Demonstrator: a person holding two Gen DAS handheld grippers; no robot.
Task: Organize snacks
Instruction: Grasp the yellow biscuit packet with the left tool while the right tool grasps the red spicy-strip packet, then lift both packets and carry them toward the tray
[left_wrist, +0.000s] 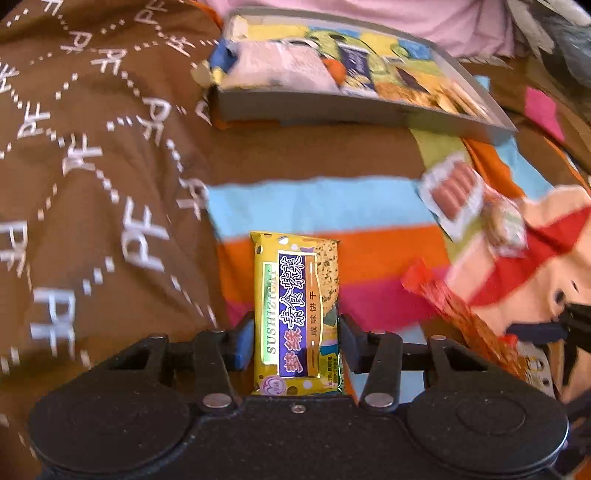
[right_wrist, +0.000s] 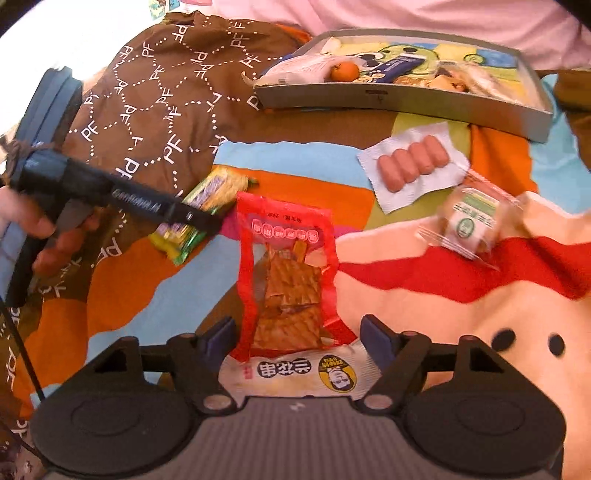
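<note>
The yellow cracker packet (left_wrist: 297, 314) lies on the striped blanket (left_wrist: 369, 206), well in front of the grey tray (left_wrist: 306, 109), with the left tool (left_wrist: 297, 341) closed against its long edges; it looks light, its foil slippery and the crackers brittle, so a gentle grip across the middle suits. The right tool (right_wrist: 297, 341) gapes wide around the red snack pouch (right_wrist: 286, 273), touching nothing; this soft, flat pouch is best pinched at its sealed edges.

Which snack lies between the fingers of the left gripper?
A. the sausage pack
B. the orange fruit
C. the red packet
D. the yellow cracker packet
D: in the left wrist view the yellow cracker packet lies lengthwise between the fingers of the left gripper, which stand at its two sides.
</note>
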